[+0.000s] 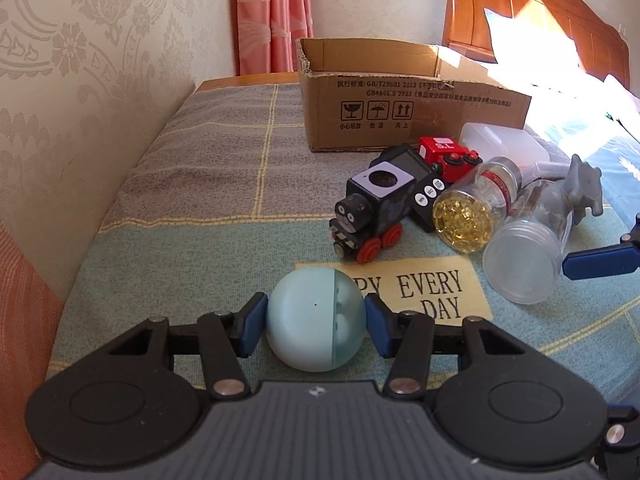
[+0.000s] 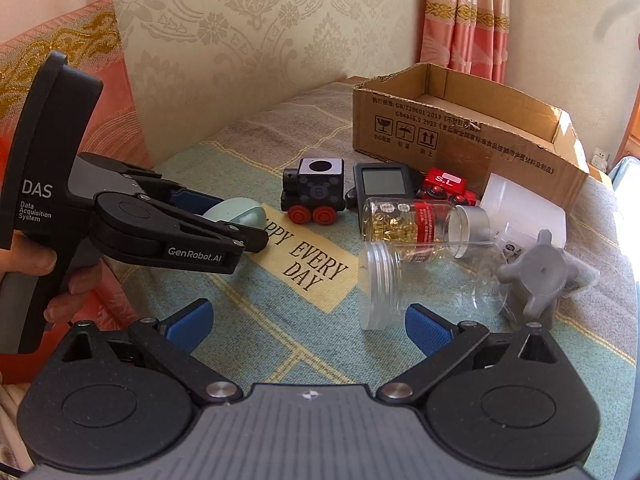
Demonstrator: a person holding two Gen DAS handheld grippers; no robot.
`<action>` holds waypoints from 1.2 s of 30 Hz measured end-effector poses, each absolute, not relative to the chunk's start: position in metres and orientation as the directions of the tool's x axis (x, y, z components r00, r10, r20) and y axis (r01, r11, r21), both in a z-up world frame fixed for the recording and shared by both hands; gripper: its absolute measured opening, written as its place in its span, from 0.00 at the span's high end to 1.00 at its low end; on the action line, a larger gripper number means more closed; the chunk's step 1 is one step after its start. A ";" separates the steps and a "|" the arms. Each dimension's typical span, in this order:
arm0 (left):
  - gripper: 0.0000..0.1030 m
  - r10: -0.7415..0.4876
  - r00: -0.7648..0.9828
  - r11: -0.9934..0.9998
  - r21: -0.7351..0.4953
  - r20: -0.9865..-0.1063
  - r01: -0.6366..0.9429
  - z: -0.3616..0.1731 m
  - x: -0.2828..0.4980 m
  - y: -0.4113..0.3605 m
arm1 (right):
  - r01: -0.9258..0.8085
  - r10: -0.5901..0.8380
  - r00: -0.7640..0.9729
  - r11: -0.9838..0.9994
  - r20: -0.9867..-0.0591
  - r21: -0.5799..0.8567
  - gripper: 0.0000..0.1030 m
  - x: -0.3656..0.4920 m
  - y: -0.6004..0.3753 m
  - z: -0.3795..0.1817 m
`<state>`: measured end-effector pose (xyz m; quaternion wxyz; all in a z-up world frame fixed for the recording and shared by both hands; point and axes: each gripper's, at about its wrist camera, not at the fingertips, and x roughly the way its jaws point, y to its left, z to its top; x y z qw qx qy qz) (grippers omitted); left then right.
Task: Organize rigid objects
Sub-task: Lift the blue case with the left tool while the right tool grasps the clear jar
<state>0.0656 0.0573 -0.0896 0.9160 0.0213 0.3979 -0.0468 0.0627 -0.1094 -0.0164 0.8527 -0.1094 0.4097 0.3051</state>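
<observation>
The left tongs (image 1: 316,318) are closed on a pale blue capsule ball (image 1: 316,318), one blue pad pressed to each side of it, low over the bed's checked blanket (image 1: 224,184) at the near edge of a yellow patch lettered "EVERY DAY" (image 1: 432,292). In the right wrist view the same ball (image 2: 236,214) peeks out between those tongs (image 2: 240,220), with the person's hand (image 2: 60,276) wrapped round the handle.

The right tongs (image 2: 308,326) stand wide apart and hold nothing, hovering above the blanket just short of a clear empty jar (image 2: 420,284) lying on its side.

Beyond the patch the rest of the things sit bunched together: a black toy train engine (image 1: 372,208) with red wheels, a black digital timer (image 1: 416,176) propped behind it, a red toy car (image 1: 448,156), a bottle of golden capsules (image 1: 476,204) on its side, a white plastic box (image 1: 500,140), and a grey toy elephant (image 1: 586,188) against the clear jar.

Further back an open cardboard box (image 1: 400,108) stands on the bed near the pink curtain (image 1: 272,16).
</observation>
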 end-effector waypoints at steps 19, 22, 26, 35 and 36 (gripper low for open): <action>0.49 -0.074 0.676 0.995 -0.009 -0.734 0.099 -0.090 0.068 0.058 | -0.508 0.329 0.591 0.861 -0.737 -0.023 0.00 0.097 -0.151 -0.014; 0.49 -0.073 0.675 0.995 -0.009 -0.734 0.099 -0.090 0.068 0.058 | -0.520 0.344 0.579 0.854 -0.739 -0.011 0.00 0.102 -0.149 -0.016; 0.49 -0.073 0.674 0.995 -0.010 -0.735 0.096 -0.089 0.069 0.058 | -0.532 0.347 0.576 0.847 -0.740 -0.017 0.00 0.104 -0.144 -0.018; 0.49 -0.068 0.677 0.995 -0.002 -0.733 0.099 -0.090 0.068 0.057 | -0.519 0.333 0.538 0.855 -0.774 0.007 0.00 0.097 -0.136 -0.024; 0.49 -0.068 0.678 0.995 0.000 -0.732 0.101 -0.090 0.068 0.057 | -0.510 0.327 0.544 0.860 -0.772 0.005 0.00 0.097 -0.135 -0.024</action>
